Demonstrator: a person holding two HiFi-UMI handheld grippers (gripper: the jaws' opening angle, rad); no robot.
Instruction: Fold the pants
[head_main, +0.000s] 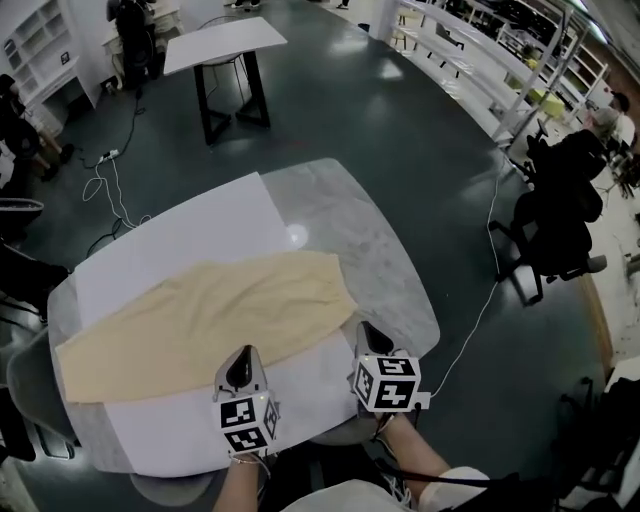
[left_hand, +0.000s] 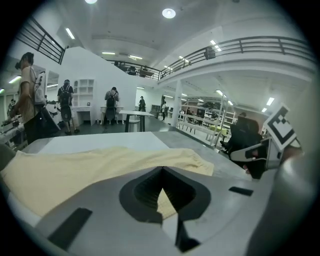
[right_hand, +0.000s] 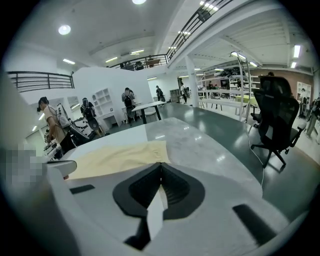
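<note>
Pale yellow pants (head_main: 200, 315) lie flat across a white sheet (head_main: 190, 235) on a grey marble table (head_main: 380, 240), with the waist end at the right. My left gripper (head_main: 240, 365) hovers at the pants' near edge, its jaws meeting at the tips with nothing between them (left_hand: 161, 170). My right gripper (head_main: 368, 338) sits just past the pants' right near corner, shut and empty (right_hand: 161, 165). The pants (left_hand: 75, 170) fill the left gripper view ahead of the jaws. In the right gripper view the pants (right_hand: 120, 156) lie ahead and to the left.
A black office chair (head_main: 555, 225) stands right of the table, with a cable (head_main: 480, 320) on the floor beside it. A second table (head_main: 225, 45) stands farther back. People stand by shelves at the far left. The table's front edge is right under my hands.
</note>
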